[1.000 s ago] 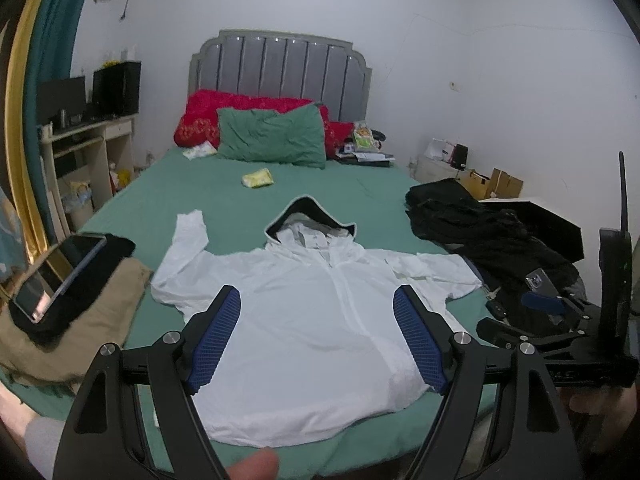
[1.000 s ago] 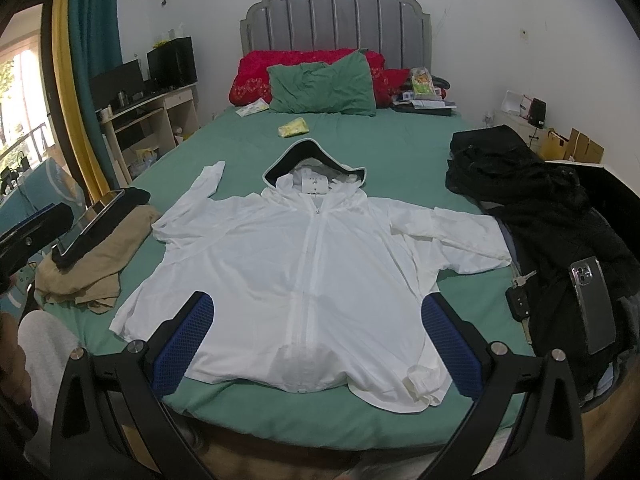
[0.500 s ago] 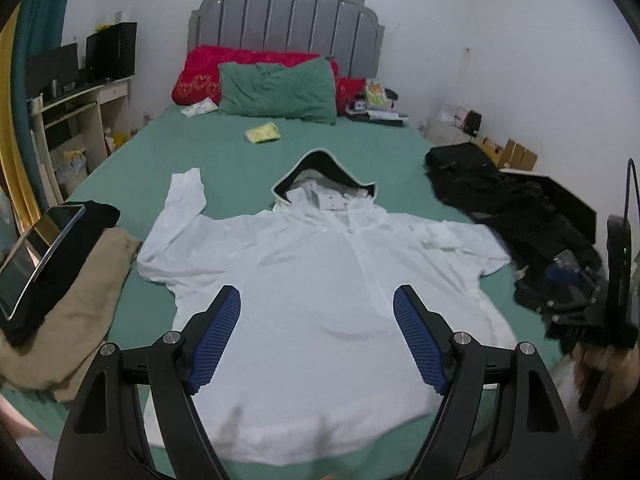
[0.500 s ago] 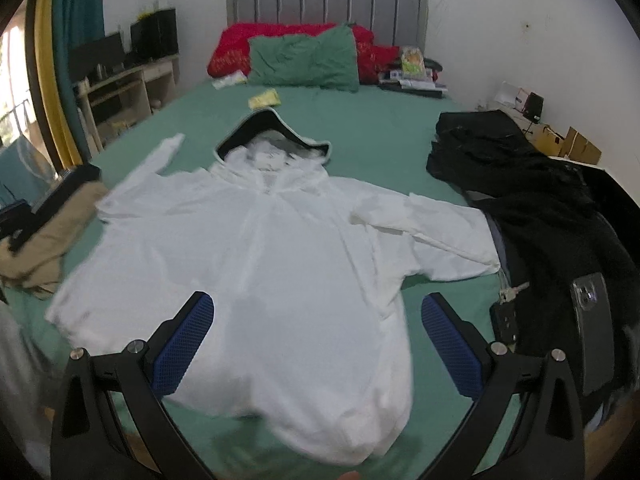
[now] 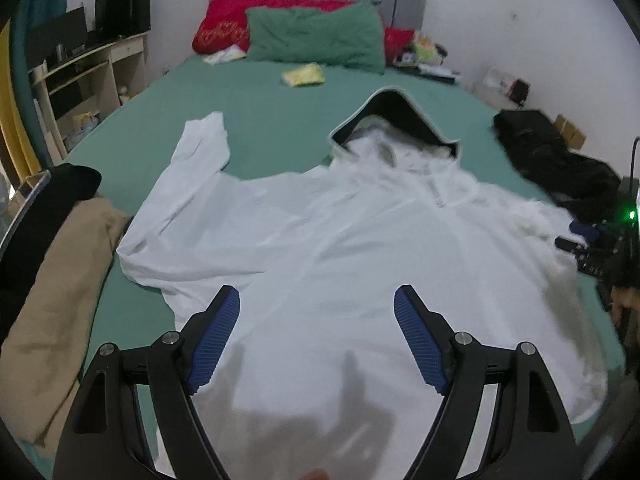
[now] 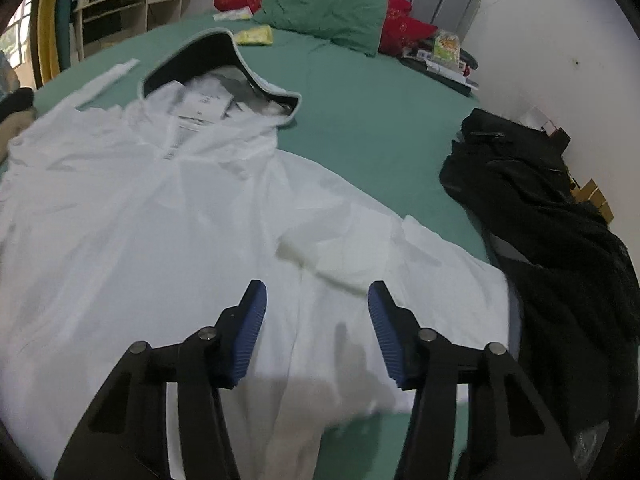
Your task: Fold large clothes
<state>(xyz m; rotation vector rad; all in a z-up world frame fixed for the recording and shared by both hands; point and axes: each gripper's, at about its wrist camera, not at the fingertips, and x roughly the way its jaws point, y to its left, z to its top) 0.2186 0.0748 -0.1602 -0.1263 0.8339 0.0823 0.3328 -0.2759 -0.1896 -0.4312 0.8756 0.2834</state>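
Note:
A white hooded jacket (image 5: 320, 240) lies spread face up on the green bed (image 5: 272, 120), hood with dark lining (image 5: 394, 110) pointing to the headboard. It also shows in the right wrist view (image 6: 140, 208). My left gripper (image 5: 317, 304) is open and empty, low over the jacket's lower front. My right gripper (image 6: 316, 292) is open and empty, low over the jacket's right side, near the folded right sleeve (image 6: 360, 248).
A tan garment (image 5: 52, 304) with a black item on it lies at the bed's left edge. A black clothes pile (image 6: 560, 208) lies on the right. Pillows (image 5: 316, 40) and a yellow packet (image 5: 303, 75) lie near the headboard. A desk (image 5: 88, 64) stands left.
Both grippers have moved forward and down toward the jacket. The right gripper has swung toward the jacket's right side and its jaws have narrowed somewhat.

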